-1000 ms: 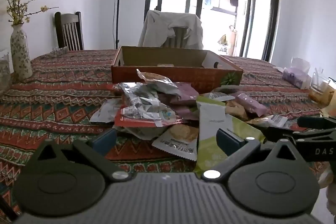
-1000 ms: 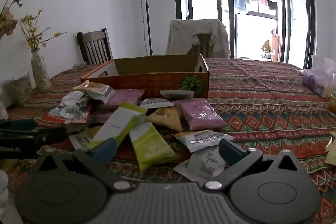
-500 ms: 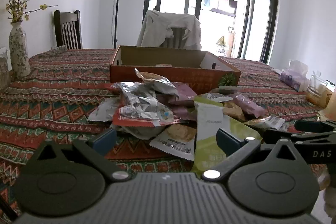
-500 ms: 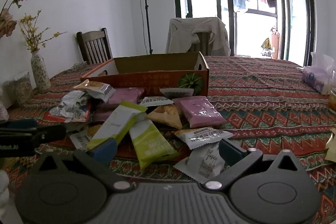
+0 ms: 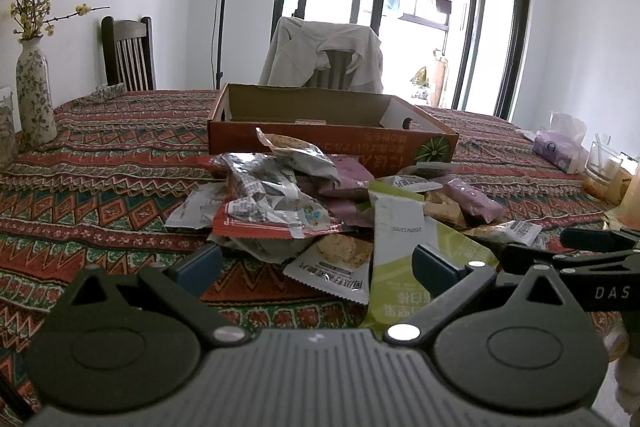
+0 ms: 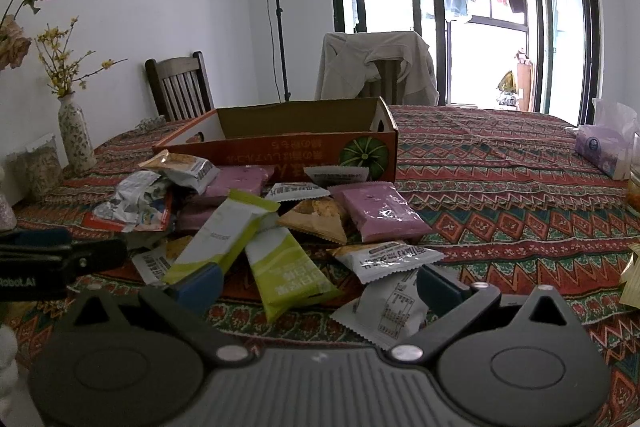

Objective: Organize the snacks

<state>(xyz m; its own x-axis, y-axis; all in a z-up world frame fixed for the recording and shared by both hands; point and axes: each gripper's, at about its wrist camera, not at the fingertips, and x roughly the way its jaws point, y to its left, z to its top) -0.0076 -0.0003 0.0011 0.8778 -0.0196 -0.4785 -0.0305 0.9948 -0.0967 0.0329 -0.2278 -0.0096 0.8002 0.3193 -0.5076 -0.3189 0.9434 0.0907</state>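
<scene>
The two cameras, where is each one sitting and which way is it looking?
Left wrist: sits on the left gripper, low over the table, facing the snack pile and box; its open fingers show, the right gripper pokes in.
Right wrist: sits on the right gripper, facing the same pile; its open fingers show, the left gripper pokes in.
Shared: box, green packets, draped chair, vase.

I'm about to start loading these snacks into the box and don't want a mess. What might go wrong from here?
1. The packets overlap in a loose heap: the green packet leans on others, so pulling one may drag its neighbours.
2. The crinkled silver wrappers look slippery and may slide from the fingers.
3. Both open grippers, left gripper and right gripper, sit close together before the pile in front of the cardboard box and may collide.
</scene>
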